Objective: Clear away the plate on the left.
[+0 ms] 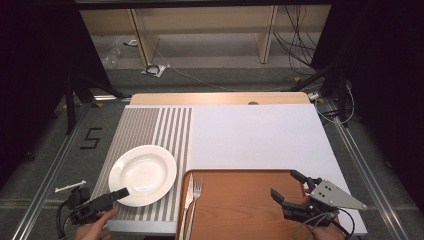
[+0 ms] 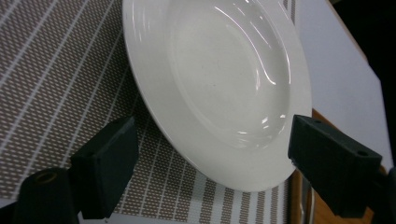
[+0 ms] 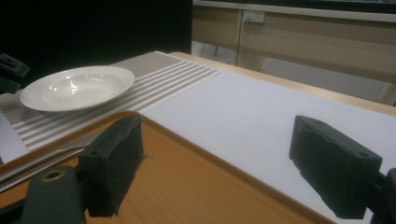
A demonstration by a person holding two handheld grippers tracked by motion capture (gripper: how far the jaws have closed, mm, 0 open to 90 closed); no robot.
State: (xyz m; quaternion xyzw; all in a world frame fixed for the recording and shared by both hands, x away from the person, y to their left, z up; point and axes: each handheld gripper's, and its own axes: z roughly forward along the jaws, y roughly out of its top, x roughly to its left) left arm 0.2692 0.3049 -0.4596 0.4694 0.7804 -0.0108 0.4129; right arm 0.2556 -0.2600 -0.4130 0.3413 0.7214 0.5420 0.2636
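A grey carpeted floor (image 1: pixel 225 80) runs behind the pale wooden table (image 1: pixel 220 98), with black cables (image 1: pixel 295 40) trailing across it at the right. Beyond stands a light wooden shelf unit (image 1: pixel 200 22) with upright panels. Black curtains (image 1: pixel 40 60) close both sides, and metal floor rails (image 1: pixel 45 185) flank the table.

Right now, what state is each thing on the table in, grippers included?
Left gripper: open, jaws either side of the plate's near rim.
Right gripper: open, empty, over the tray.
Plate: empty, upright on the striped mat.
Tray: holds a fork and a knife lying flat at its left edge.
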